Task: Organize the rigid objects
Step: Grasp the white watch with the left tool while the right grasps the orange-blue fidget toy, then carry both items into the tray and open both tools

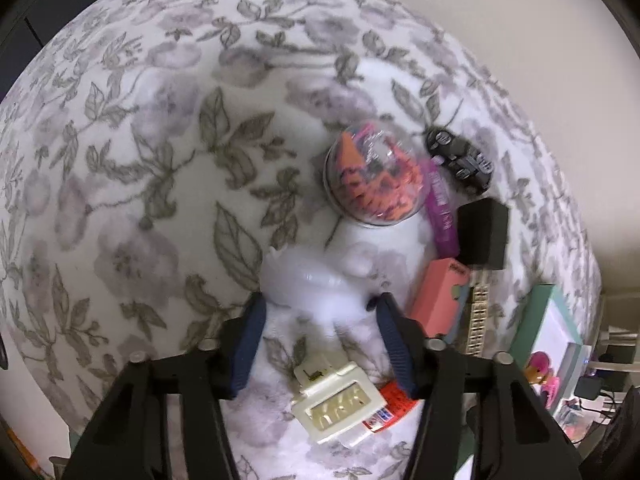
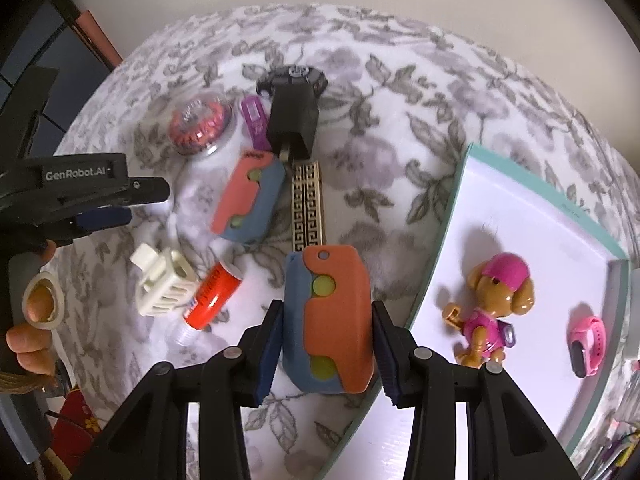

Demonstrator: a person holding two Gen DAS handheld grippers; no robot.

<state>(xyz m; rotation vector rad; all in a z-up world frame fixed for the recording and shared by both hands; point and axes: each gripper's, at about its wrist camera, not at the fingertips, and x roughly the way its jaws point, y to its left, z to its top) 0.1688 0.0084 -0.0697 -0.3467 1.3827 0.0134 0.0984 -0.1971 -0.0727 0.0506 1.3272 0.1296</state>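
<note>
We hold an orange-and-blue case [image 2: 330, 320] in our right gripper [image 2: 326, 344], beside the white tray [image 2: 532, 216] carrying a toy dog [image 2: 494, 308].

Two close, steeply downward wrist views

left gripper [image 1: 320, 312]: black angular plastic arms, round silver screws, ribbed dark-blue fingers [image 1: 248, 344] | right gripper [image 2: 326, 344]: matching black arms, silver screws, ribbed blue fingers [image 2: 269, 354] | marking: white "GenRobot.AI" lettering on left gripper's side | hand [image 2: 34, 316]: pale trigger ring around one finger
</note>
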